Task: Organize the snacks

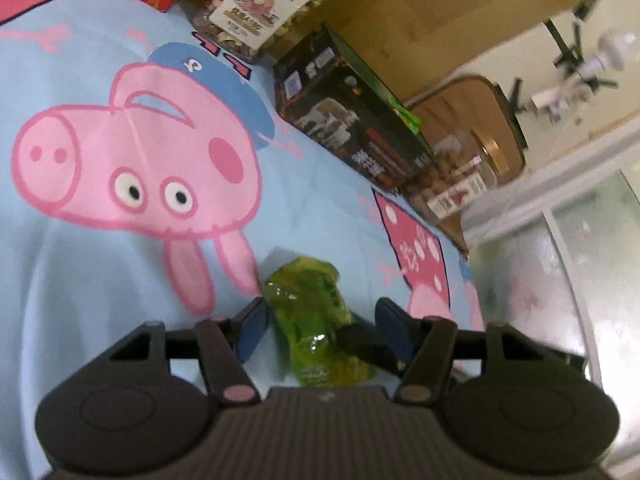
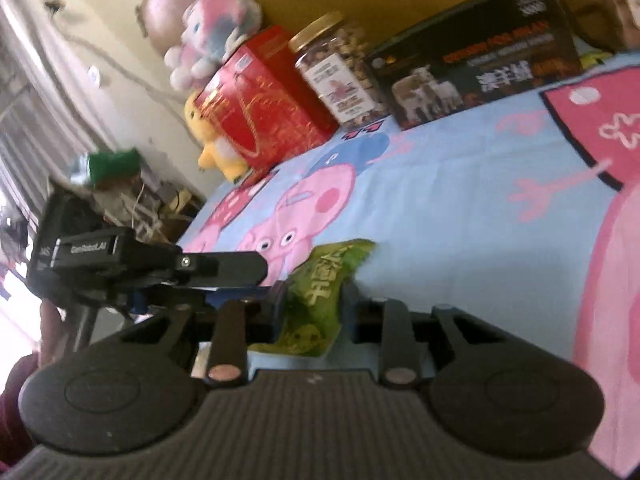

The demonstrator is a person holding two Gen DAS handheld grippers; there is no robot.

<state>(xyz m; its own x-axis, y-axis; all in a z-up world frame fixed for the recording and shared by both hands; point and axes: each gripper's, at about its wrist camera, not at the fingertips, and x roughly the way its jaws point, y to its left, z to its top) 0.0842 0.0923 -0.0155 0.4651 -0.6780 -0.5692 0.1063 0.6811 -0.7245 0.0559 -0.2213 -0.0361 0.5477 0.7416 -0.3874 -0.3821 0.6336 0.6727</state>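
A green snack packet lies on the light blue cartoon-pig sheet. My left gripper stands open around it: the left pad is close against the packet and the right pad is clear of it. In the right wrist view the same packet sits between the fingers of my right gripper, and both pads press on its sides. A black finger of the right gripper shows beside the packet in the left wrist view. The left gripper reaches in from the left.
Along the far side stand a red box, a nut jar, a dark box and a second jar against brown cardboard. Plush toys sit behind the red box. A person's hand shows at the left.
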